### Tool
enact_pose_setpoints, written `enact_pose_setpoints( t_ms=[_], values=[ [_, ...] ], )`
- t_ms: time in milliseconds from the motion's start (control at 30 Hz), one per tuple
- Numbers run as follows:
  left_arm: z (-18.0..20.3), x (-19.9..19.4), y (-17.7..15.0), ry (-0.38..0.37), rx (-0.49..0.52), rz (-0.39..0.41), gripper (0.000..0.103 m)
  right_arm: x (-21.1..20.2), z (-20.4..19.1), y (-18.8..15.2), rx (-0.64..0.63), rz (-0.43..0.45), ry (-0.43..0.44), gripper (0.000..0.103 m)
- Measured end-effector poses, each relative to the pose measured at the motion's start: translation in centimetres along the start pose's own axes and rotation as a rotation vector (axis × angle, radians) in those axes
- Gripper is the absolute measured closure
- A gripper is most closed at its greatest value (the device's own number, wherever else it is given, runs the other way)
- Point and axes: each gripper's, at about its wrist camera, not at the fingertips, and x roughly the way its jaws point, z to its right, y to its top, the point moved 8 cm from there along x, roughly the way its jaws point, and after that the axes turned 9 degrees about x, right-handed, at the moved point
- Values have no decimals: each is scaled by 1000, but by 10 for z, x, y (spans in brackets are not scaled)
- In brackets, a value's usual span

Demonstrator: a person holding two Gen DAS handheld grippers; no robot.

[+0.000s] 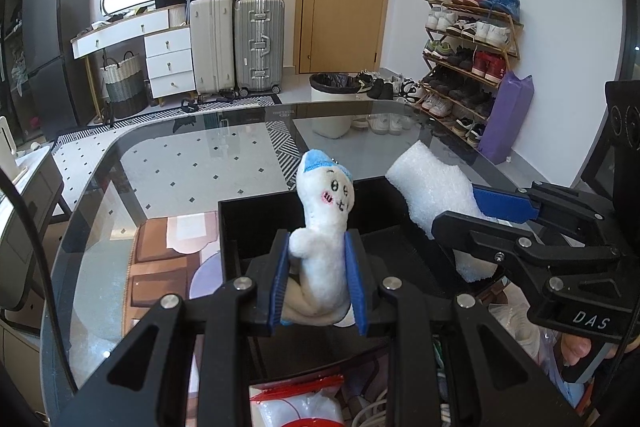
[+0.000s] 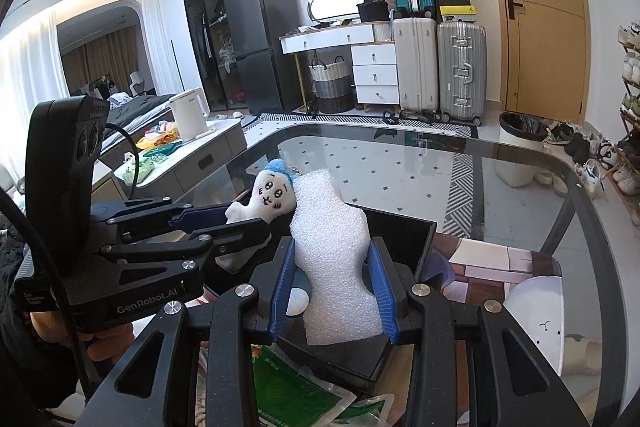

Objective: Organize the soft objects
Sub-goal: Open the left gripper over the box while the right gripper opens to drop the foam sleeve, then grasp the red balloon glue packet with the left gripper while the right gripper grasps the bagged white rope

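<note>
Grip was already made on both sides: the left gripper (image 1: 318, 279) stood clamped on the small white plush doll with a blue cap (image 1: 322, 227), and the right gripper (image 2: 334, 287) was clamped on the white piece of bubbly packing foam (image 2: 334, 247). Both soft things rose upright, long axes along the fingers, above the open black square box (image 1: 256, 223) resting on the glass tabletop (image 1: 180, 171). Judging by this, the box lay directly below and slightly ahead, the doll nearer its left side.
</note>
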Motion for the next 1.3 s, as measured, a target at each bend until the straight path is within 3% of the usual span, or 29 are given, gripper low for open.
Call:
enact_pose_setpoints(
  t_ms=[133, 233, 333, 400, 467, 500, 567, 600, 867, 1300],
  values=[
    [2, 1, -2, -7, -5, -15, 77, 0, 4, -1, 17, -6, -18, 65],
    [1, 0, -3, -6, -11, -25, 74, -3, 7, -2, 25, -2, -18, 54],
    [-1, -5, -2, -4, -21, -23, 48, -10, 8, -2, 19, 10, -43, 48],
    [-3, -11, -1, 2, -28, -10, 45, -16, 10, -2, 22, 26, -56, 26],
    [-4, -16, 0, 3, -32, -7, 40, -26, 14, -3, 40, 48, -65, 12],
    [-6, -18, 0, 11, -36, -4, 27, -30, 17, -3, 45, 53, -73, 10],
    [-10, -26, -1, 37, -53, 17, 11, -37, 20, -5, 52, 55, -80, 5],
    [-12, -30, -2, 43, -59, 30, 9, -40, 21, -7, 54, 52, -84, 1],
    [-13, -41, -18, 62, -62, 17, 0, -61, 29, -30, 80, 41, -97, 1],
    [-5, -50, -47, 119, -23, -17, 0, -79, 26, -59, 104, 23, -106, 1]
  ],
)
